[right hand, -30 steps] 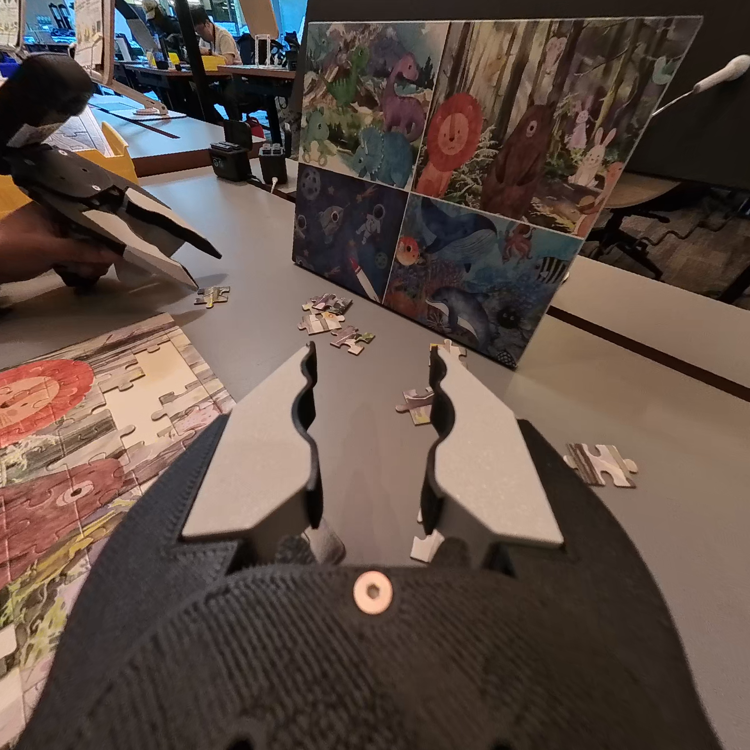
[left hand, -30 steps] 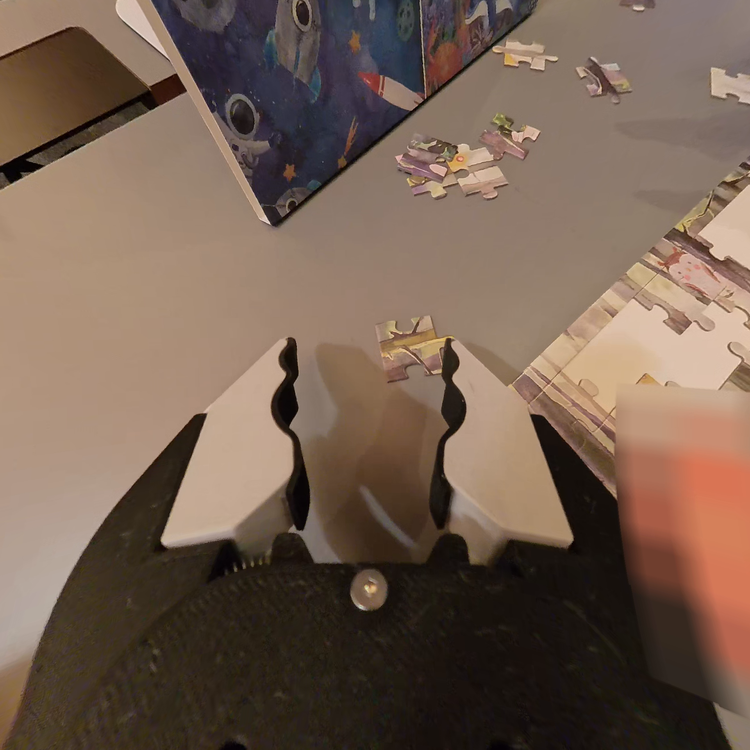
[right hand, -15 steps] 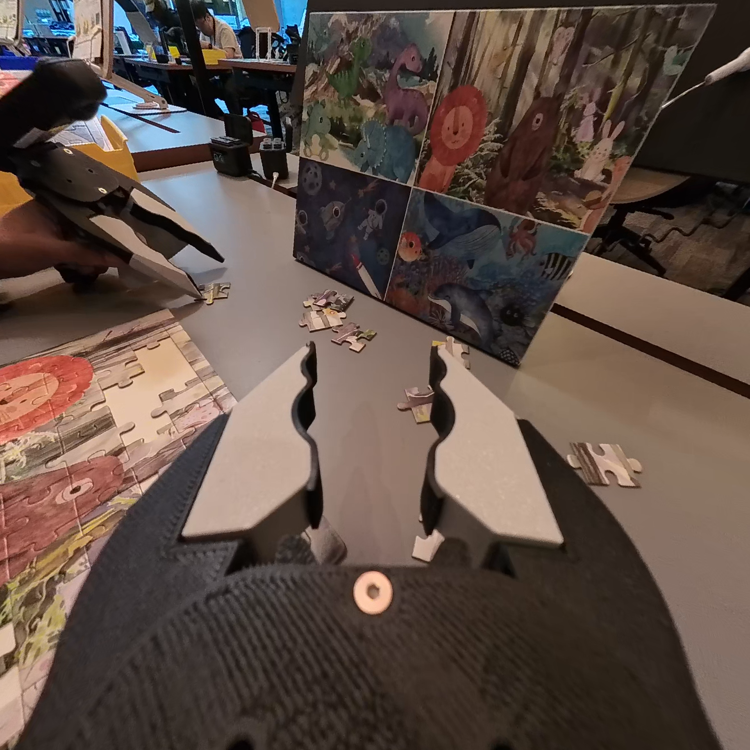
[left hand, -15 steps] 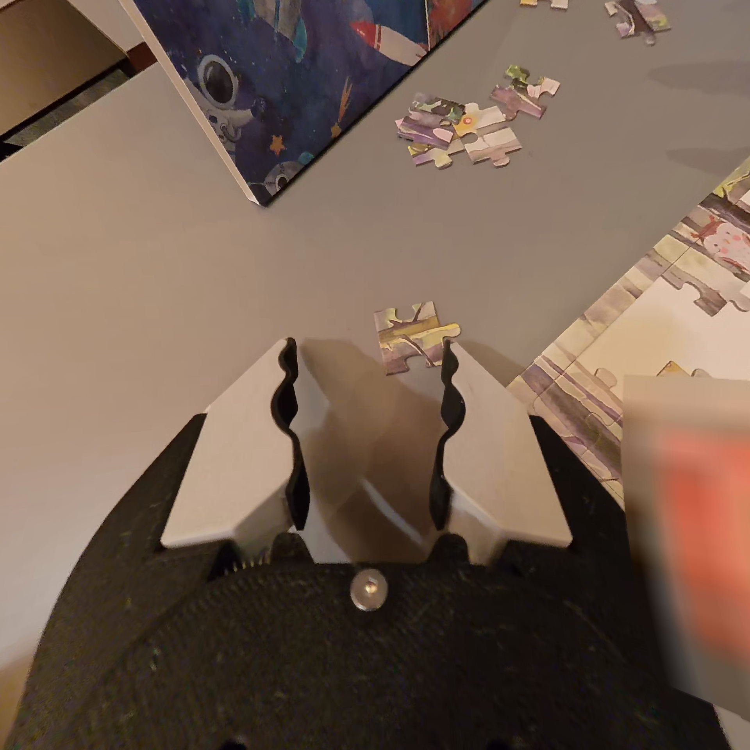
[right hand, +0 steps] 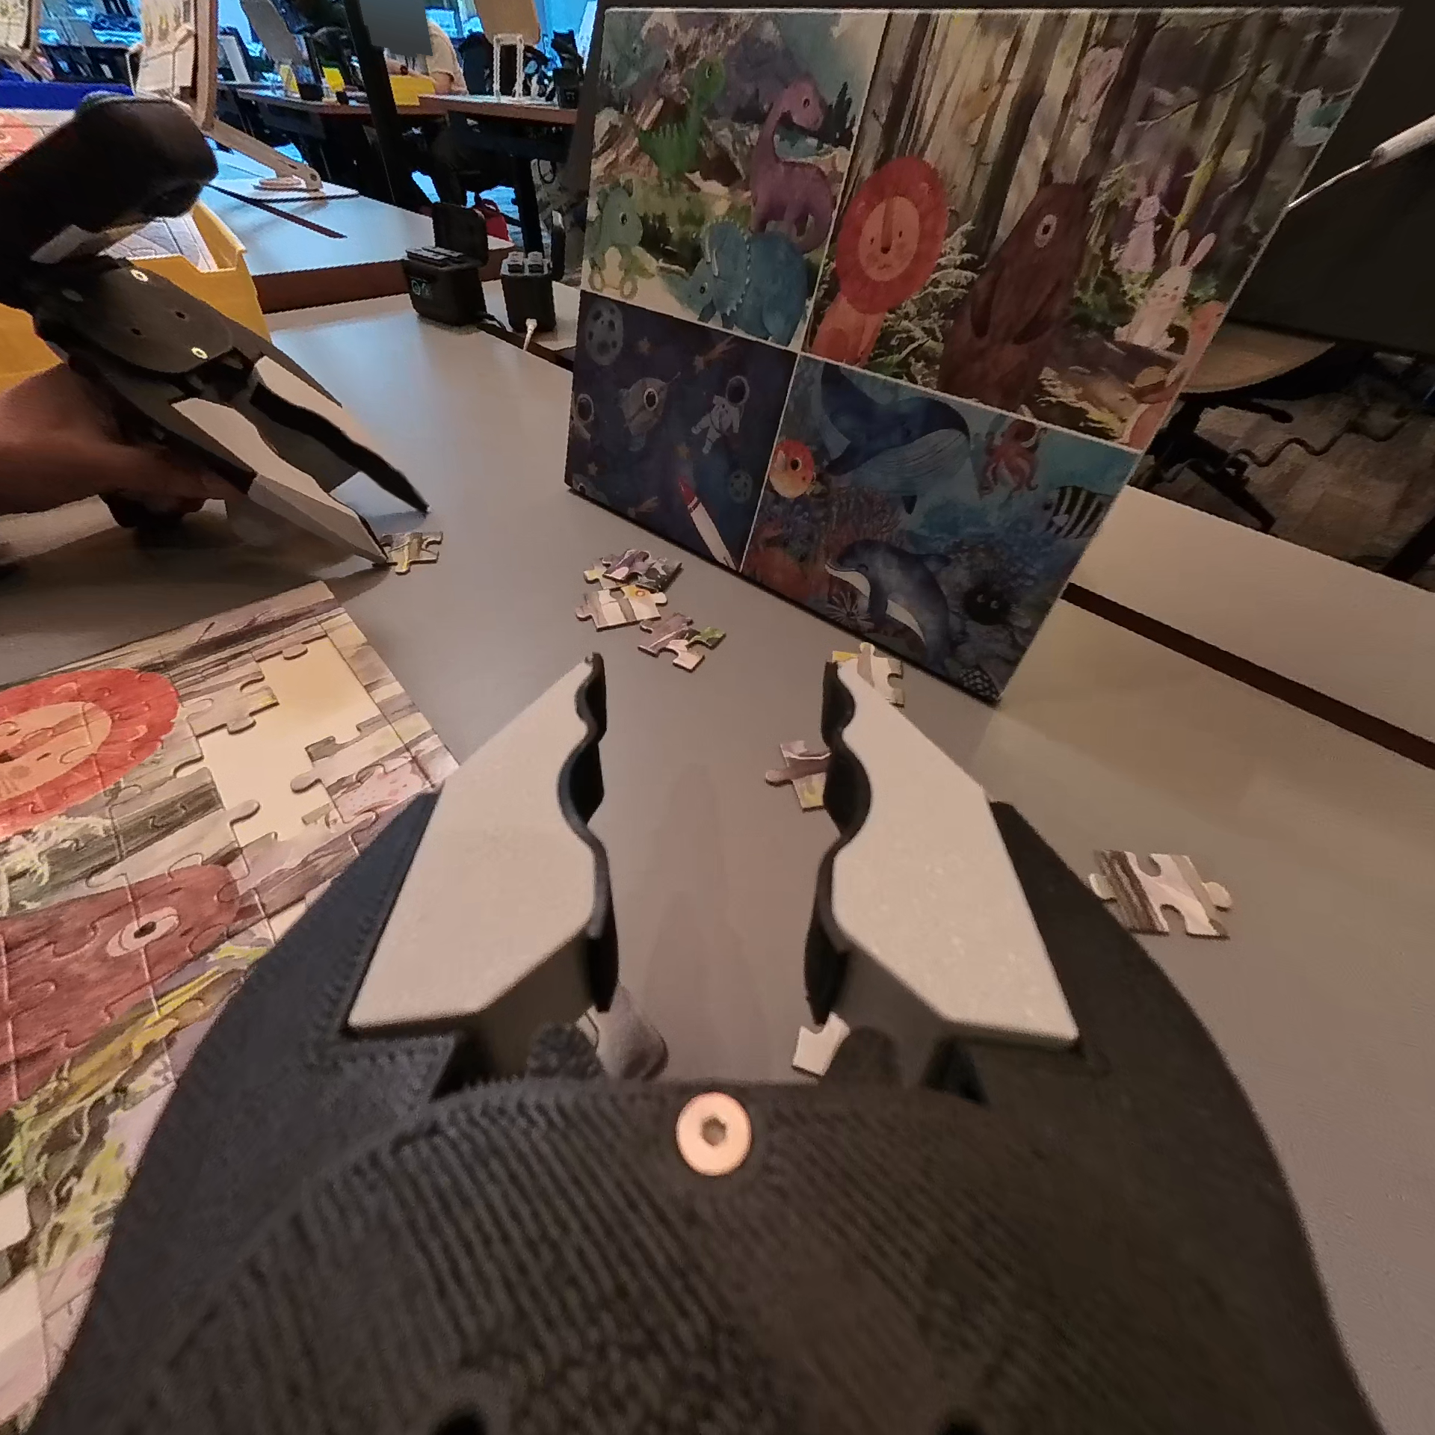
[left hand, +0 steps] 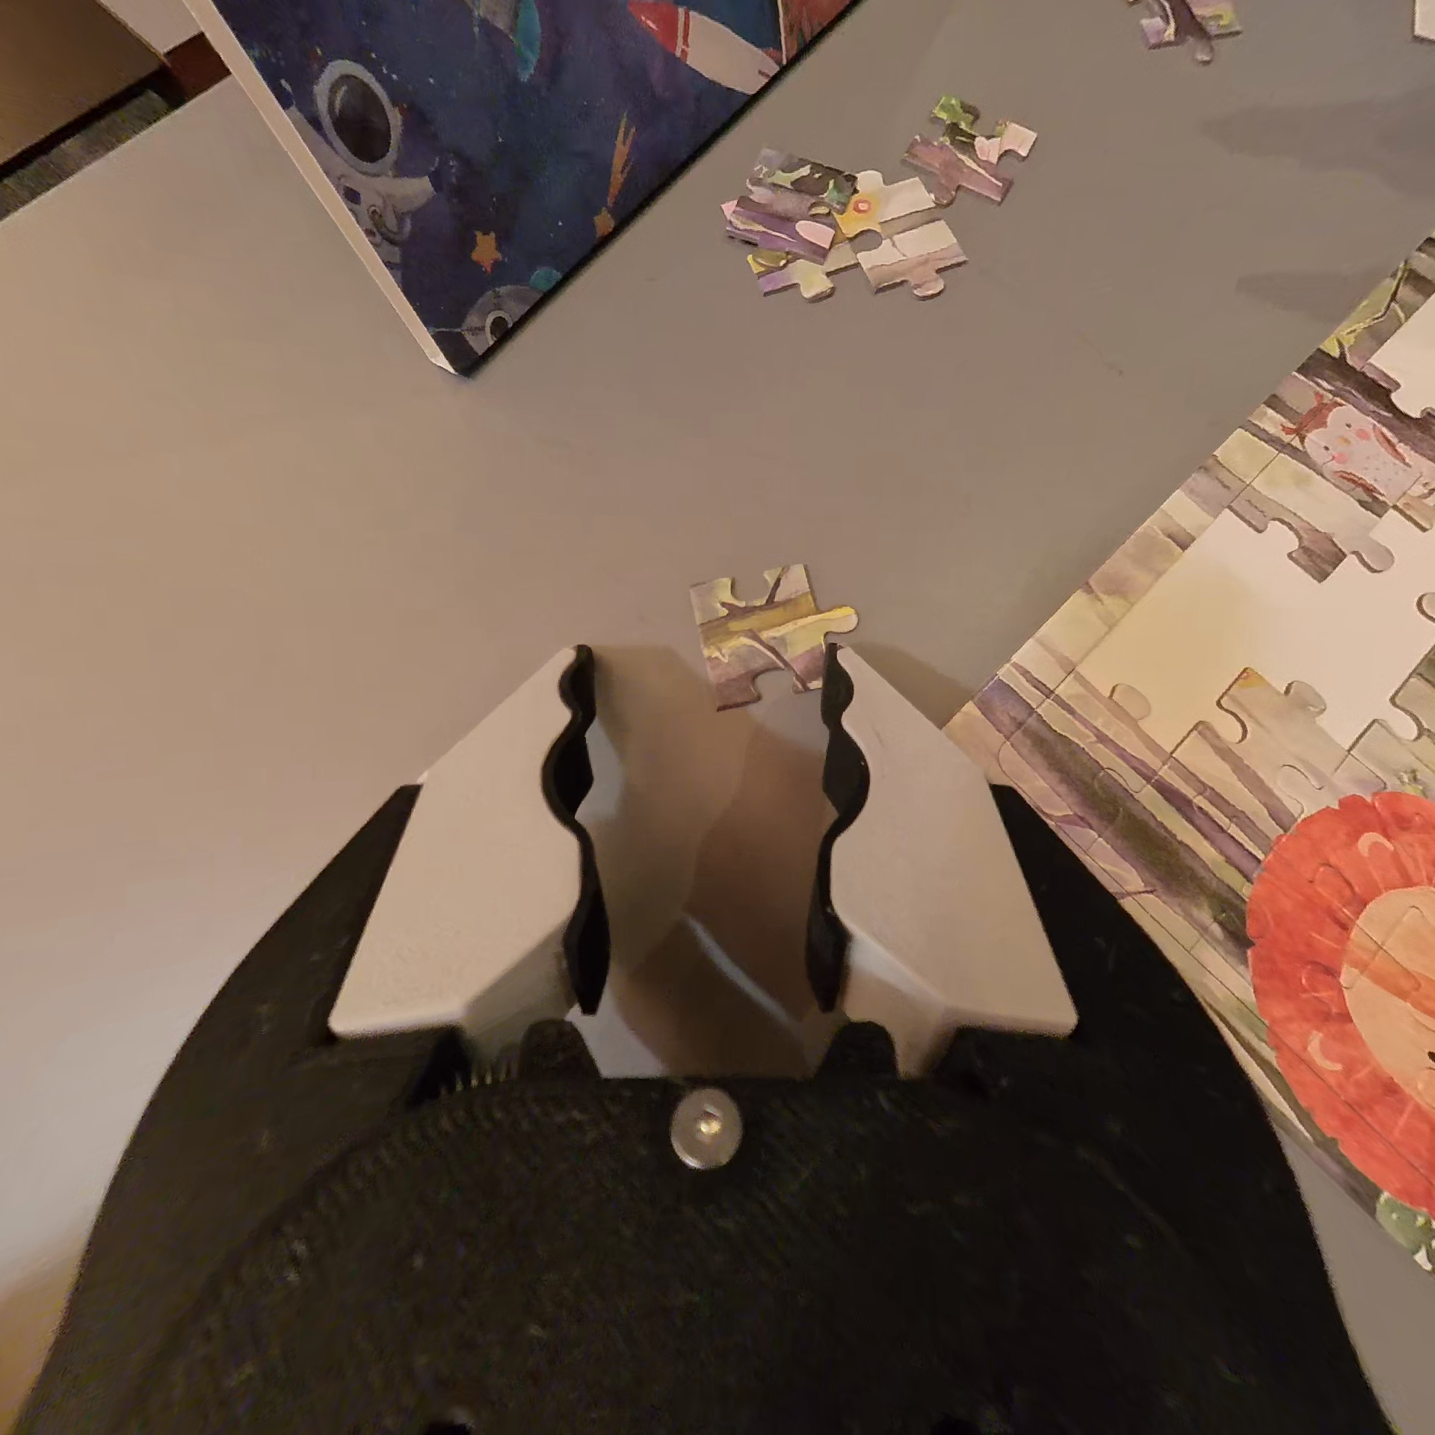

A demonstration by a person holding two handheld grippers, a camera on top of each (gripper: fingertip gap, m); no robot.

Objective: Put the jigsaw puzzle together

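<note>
A loose yellow-and-purple puzzle piece (left hand: pixel 769 637) lies flat on the grey table. My left gripper (left hand: pixel 707 656) is open and empty, tilted down with its tips at the table; its right fingertip (left hand: pixel 832 660) meets the piece's near edge. The right wrist view shows this gripper (right hand: pixel 402 533) with its lower tip against the piece (right hand: pixel 415 547). The partly assembled lion-and-bear puzzle (left hand: pixel 1165 776) lies just right of it and also shows in the right wrist view (right hand: pixel 155 776). My right gripper (right hand: pixel 714 672) is open and empty, held above the table.
The puzzle box (right hand: pixel 932 310) stands upright at the back, with its corner showing in the left wrist view (left hand: pixel 505 155). Loose pieces lie in a cluster (left hand: pixel 854 225) and singly near my right gripper (right hand: pixel 800 769) (right hand: pixel 1161 893). Black devices (right hand: pixel 458 287) sit behind. One gripper's finger ends stand about 30 cm off the other's. The partly assembled lion-and-bear puzzle (left hand: pixel 1165 776) is closer to my left gripper, around 8 cm from its tips; the right tips are 25 cm off. The right camera catches it too, in the right wrist view (right hand: pixel 244 656).
My left gripper has come down and forward until its tip reaches the loose piece. The jaws stay open. My right gripper has barely moved.
</note>
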